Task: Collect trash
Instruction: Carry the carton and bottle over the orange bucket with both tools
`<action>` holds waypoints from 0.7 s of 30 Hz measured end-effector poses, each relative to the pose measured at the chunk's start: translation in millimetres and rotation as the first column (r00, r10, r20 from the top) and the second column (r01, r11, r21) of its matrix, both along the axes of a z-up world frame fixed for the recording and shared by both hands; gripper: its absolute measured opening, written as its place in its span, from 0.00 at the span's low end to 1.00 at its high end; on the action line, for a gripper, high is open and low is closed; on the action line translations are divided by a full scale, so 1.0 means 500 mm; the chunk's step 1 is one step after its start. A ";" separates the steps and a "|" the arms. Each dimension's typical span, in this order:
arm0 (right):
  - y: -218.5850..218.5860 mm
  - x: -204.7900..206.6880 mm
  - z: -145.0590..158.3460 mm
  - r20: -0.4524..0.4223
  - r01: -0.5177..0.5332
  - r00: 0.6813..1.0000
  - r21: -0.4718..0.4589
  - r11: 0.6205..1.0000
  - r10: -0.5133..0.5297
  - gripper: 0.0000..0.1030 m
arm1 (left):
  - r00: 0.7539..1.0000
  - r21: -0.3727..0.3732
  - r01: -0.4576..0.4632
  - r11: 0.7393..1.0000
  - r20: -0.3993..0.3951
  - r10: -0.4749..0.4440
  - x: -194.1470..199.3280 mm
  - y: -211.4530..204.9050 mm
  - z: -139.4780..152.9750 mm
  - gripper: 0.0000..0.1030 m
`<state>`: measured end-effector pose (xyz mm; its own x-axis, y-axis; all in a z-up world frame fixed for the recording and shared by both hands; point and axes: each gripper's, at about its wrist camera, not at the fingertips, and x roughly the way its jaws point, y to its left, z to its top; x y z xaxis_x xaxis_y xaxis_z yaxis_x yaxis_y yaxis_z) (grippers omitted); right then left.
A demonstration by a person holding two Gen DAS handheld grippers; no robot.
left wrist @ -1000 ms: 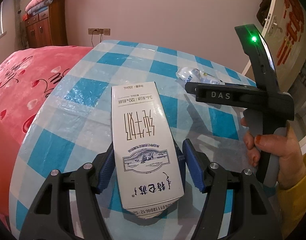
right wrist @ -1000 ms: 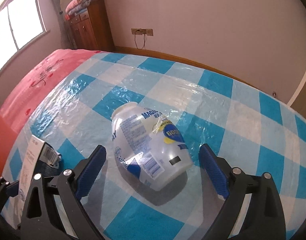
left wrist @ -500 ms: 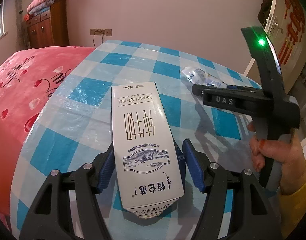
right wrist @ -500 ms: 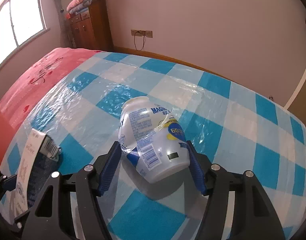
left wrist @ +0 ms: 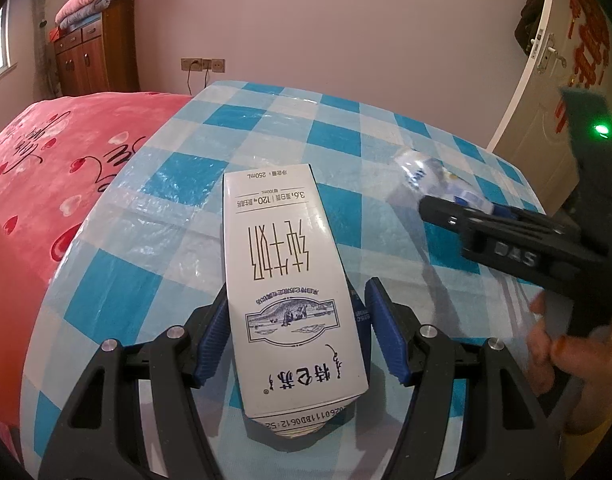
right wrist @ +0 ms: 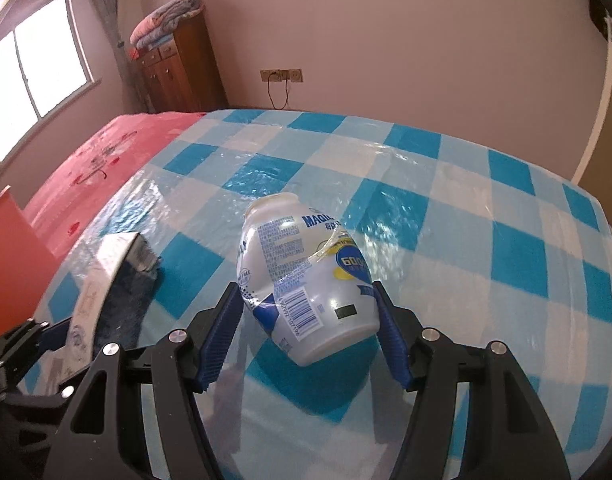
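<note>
Plastic bottle now pinched in the right gripper jaws (just closed), beside the left gripper's clamped milk carton; both ready to bin.

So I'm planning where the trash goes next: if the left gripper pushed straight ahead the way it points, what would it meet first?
Apart from the milk carton already between its jaws, the left gripper would probably meet the checked tablecloth first; nothing else shows ahead, though depth is unclear.

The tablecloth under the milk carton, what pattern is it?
The tablecloth is a blue, pale-blue and white check under clear plastic, best seen in the right wrist view.
</note>
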<state>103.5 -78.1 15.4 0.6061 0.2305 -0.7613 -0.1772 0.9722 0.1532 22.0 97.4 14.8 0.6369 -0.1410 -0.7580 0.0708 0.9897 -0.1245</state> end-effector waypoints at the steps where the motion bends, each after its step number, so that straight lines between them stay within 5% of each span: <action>1: -0.001 -0.008 0.003 0.003 0.003 1.000 0.003 1.000 -0.003 0.63 | 1.000 0.001 0.000 1.000 0.000 0.000 -0.002 0.000 0.000 0.64; 21: 0.004 -0.201 0.047 0.010 0.027 1.000 0.045 0.999 -0.028 0.63 | 0.999 0.031 0.024 0.999 0.046 -0.026 -0.079 0.011 0.044 0.64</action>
<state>2.9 -76.1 38.9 0.6204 0.2471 -0.7443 -0.1521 0.9690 0.1949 -17.3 102.7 36.7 0.6681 -0.1348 -0.7318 0.1005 0.9908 -0.0907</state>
